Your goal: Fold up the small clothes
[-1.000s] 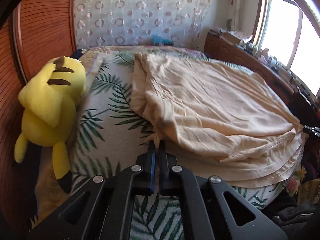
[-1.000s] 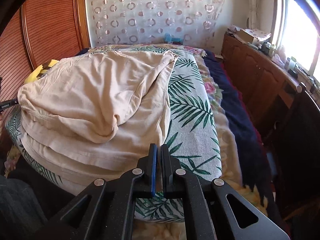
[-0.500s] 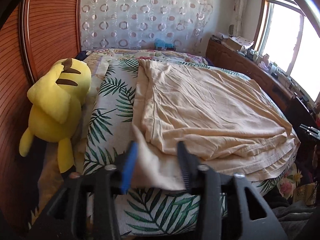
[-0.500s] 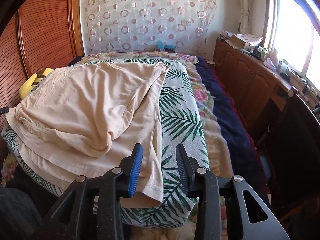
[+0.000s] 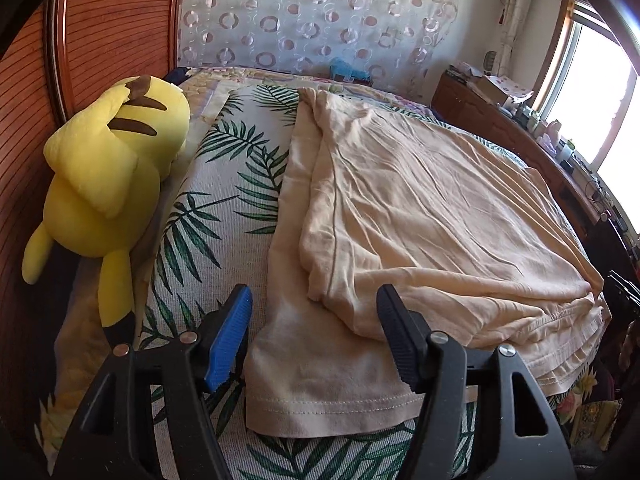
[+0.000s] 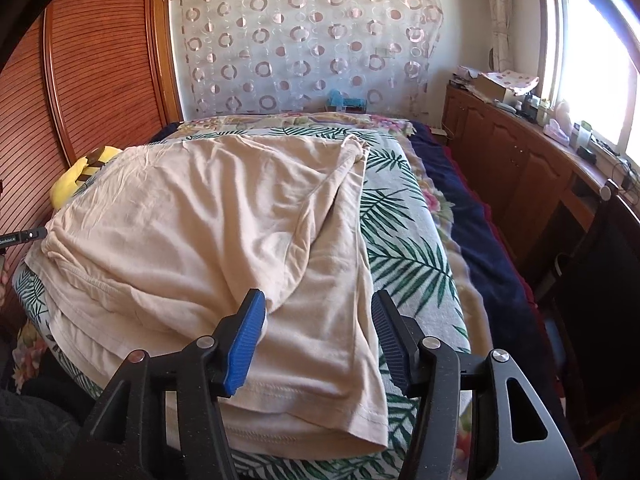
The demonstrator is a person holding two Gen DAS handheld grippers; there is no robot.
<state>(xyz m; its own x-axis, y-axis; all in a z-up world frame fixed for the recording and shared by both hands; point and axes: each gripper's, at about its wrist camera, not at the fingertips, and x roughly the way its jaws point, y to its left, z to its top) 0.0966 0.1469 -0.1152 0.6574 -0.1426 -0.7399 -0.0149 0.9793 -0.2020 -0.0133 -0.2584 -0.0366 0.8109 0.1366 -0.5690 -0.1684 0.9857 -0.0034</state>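
Note:
A beige garment (image 5: 420, 208) lies folded over itself on the palm-leaf bedspread (image 5: 216, 208). My left gripper (image 5: 316, 336) is open above its near left hemmed corner, holding nothing. In the right wrist view the same garment (image 6: 208, 224) is spread over the bed, with its near right corner under my open right gripper (image 6: 318, 340). The cloth lies loose between both pairs of jaws, and neither grips it.
A yellow plush toy (image 5: 108, 184) lies at the bed's left edge against a wooden slatted wall (image 5: 24, 128). A wooden cabinet (image 6: 532, 176) with clutter runs along the right under the window. A dark blue blanket (image 6: 480, 240) edges the bed's right side.
Both grippers were shut on the garment's corners a second ago. They have opened wide, let the cloth drop onto the bed, and drawn back a little.

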